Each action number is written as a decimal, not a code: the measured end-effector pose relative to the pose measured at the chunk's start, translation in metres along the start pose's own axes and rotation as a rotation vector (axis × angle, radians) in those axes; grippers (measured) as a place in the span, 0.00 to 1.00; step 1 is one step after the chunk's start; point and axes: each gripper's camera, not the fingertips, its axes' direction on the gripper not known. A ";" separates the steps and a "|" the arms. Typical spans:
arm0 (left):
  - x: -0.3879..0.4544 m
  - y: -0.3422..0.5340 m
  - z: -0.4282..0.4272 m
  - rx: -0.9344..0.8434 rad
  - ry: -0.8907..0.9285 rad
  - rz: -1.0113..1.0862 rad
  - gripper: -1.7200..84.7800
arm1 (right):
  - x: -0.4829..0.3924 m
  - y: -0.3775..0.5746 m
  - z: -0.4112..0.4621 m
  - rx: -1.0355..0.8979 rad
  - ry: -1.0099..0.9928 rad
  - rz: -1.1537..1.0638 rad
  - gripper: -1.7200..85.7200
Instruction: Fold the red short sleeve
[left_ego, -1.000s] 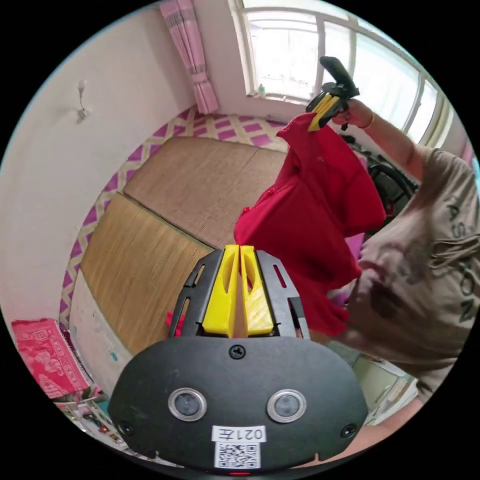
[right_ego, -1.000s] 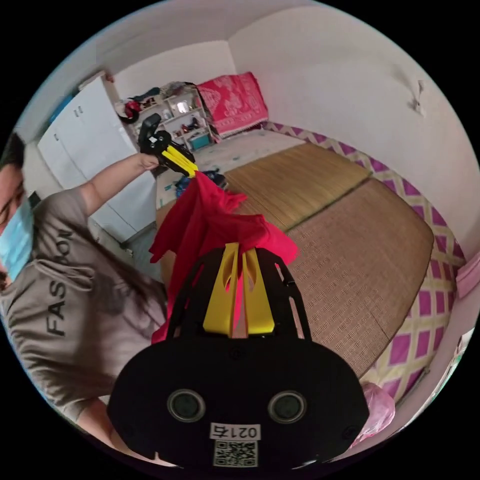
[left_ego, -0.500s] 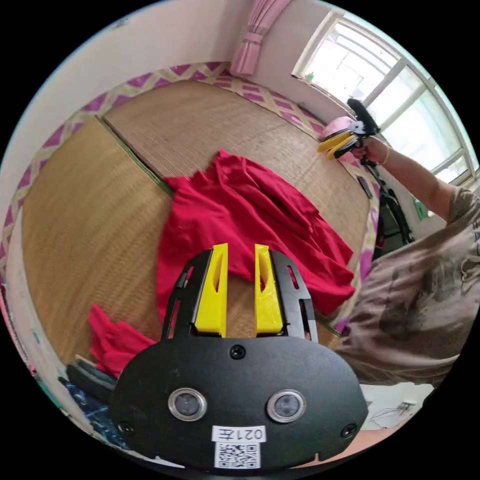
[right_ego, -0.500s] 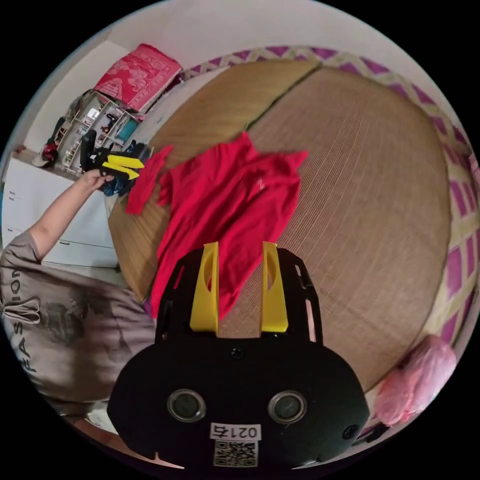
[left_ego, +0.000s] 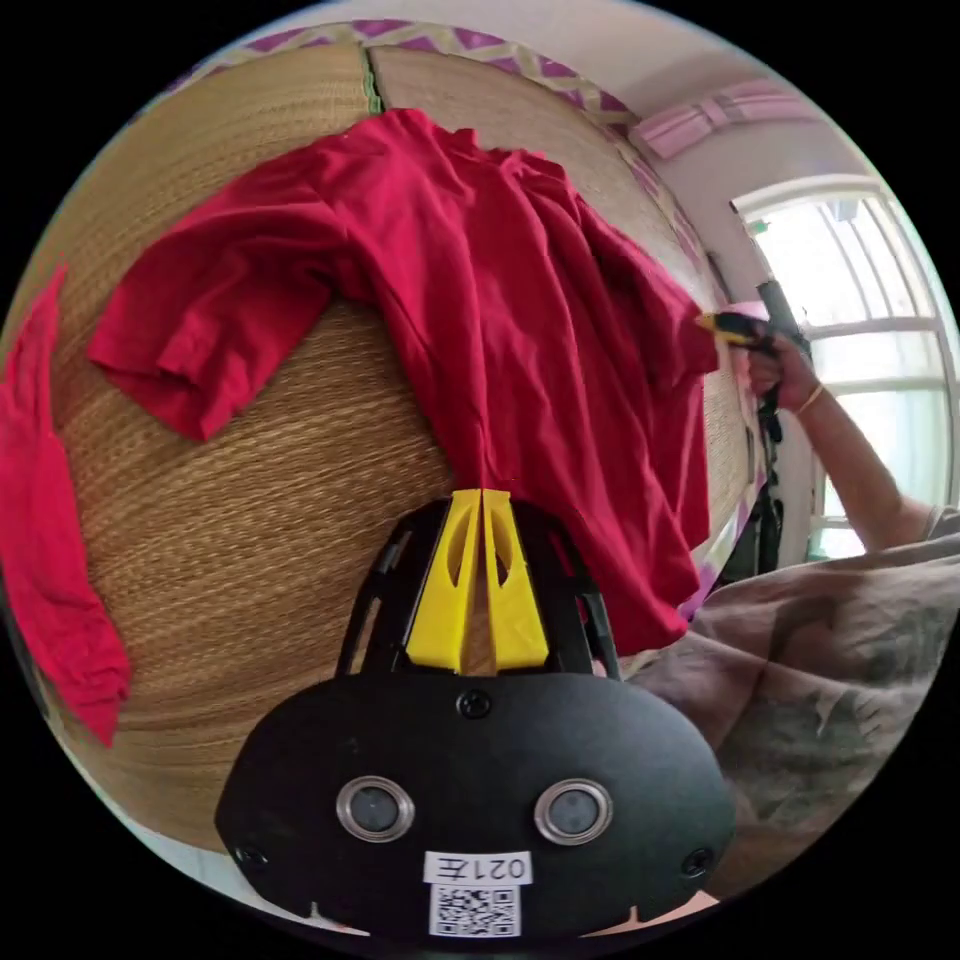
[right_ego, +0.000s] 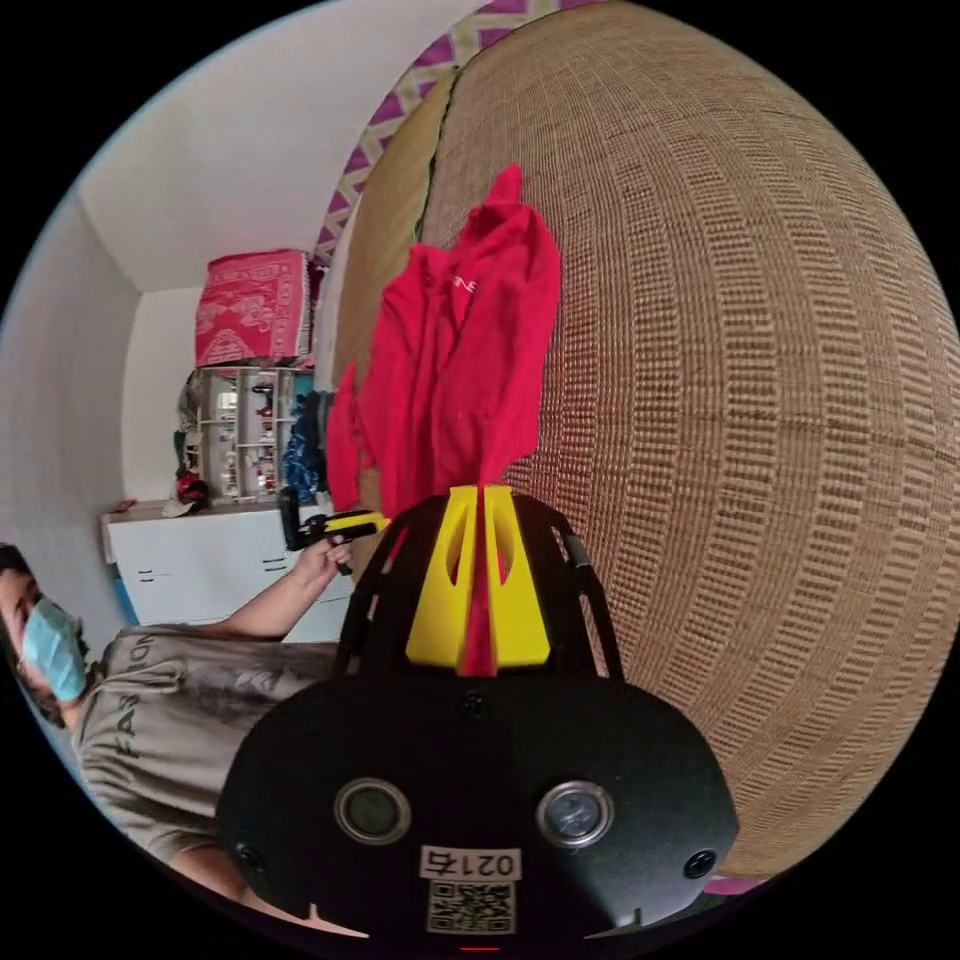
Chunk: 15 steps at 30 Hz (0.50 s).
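Lying at the mat's (left_ego: 250, 520) left edge, a second red cloth (left_ego: 45, 560) sits apart from the shirt (left_ego: 520, 330), which spreads across the mat's middle toward its near edge. The left gripper (left_ego: 482, 497) has its jaws pressed together, pinching the shirt's hem. Further right, the right gripper (right_ego: 482, 492) pinches another bit of hem between closed jaws, red fabric running down between them.

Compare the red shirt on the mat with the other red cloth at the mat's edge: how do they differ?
The red shirt lies spread across the woven mat; the other red cloth lies bunched at its edge. The shirt looks larger. Both tools, left and right, are shut on the shirt, while the other cloth lies ungripped. Both are the same red.
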 end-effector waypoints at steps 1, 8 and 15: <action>-0.001 -0.001 -0.005 -0.013 -0.004 0.010 0.01 | 0.001 -0.004 -0.029 0.011 -0.006 0.013 0.02; -0.008 -0.041 -0.040 -0.028 -0.020 -0.031 0.01 | 0.012 -0.033 -0.131 0.033 0.368 0.173 0.03; 0.058 0.001 -0.074 0.073 0.002 0.069 0.10 | -0.099 -0.030 -0.092 0.037 0.686 0.018 0.14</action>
